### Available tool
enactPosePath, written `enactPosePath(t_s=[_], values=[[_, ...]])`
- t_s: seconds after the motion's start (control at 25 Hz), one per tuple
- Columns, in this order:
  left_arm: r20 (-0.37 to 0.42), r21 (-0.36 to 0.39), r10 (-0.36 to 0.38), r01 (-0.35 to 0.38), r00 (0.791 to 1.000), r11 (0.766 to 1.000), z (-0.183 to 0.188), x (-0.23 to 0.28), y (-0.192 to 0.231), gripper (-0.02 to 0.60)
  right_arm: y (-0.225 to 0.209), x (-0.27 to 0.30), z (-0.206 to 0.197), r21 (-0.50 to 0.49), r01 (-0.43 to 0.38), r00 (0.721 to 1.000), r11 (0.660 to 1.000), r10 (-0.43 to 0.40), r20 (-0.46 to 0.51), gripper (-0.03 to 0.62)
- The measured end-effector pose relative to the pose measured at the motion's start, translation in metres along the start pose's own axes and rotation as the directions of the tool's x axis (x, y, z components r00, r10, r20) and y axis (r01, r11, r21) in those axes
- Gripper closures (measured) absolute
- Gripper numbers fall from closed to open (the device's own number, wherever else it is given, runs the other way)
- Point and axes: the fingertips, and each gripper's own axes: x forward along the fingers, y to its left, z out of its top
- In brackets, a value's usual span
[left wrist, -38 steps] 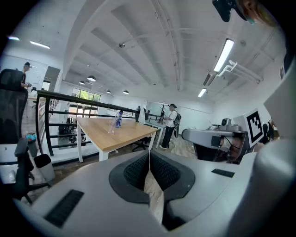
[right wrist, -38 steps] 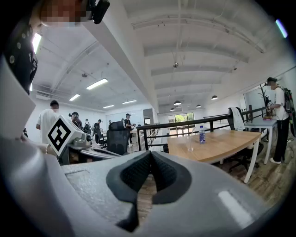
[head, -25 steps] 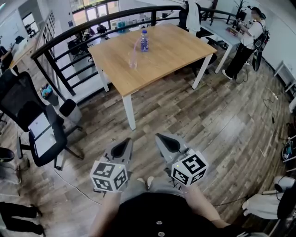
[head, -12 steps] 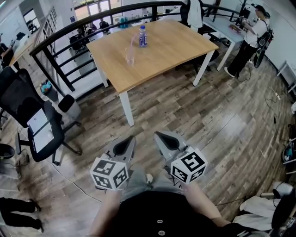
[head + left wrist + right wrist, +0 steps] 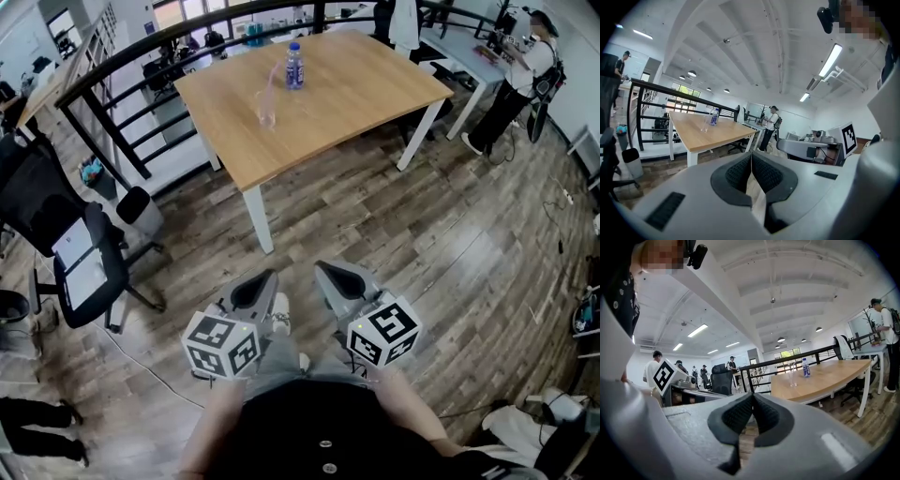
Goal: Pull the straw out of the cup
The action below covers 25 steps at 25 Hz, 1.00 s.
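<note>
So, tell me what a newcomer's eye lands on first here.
The left gripper and right gripper sit low in the head view, both shut and empty. Far ahead, a wooden table carries a clear cup holding a pink straw, with a bottle just beyond it.

Table (image 5: pixel 356 89) with cup (image 5: pixel 266 112) slightly nearer; shoe (image 5: pixel 279 313) forward.

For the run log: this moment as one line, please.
stage: short of table | left gripper: shut, empty | right gripper: shut, empty | cup: on table, straw in it | bottle: beside cup
</note>
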Motion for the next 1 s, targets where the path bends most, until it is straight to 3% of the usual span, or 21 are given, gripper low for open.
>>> enactPosePath(t_s=[0.68, 1.0], values=[[0.019, 0.031, -0.101, 0.100, 0.995, 0.995, 0.099, 0.128, 0.144, 0.561, -0.100, 0.187, 0.054, -0.026, 0.023, 1.000, 0.999, -0.023, 0.015, 0.595], [0.013, 0.048, -0.121, 0.120, 0.993, 0.992, 0.124, 0.159, 0.180, 0.561, -0.131, 0.227, 0.065, -0.029, 0.073, 0.997, 0.997, -0.072, 0.029, 0.595]])
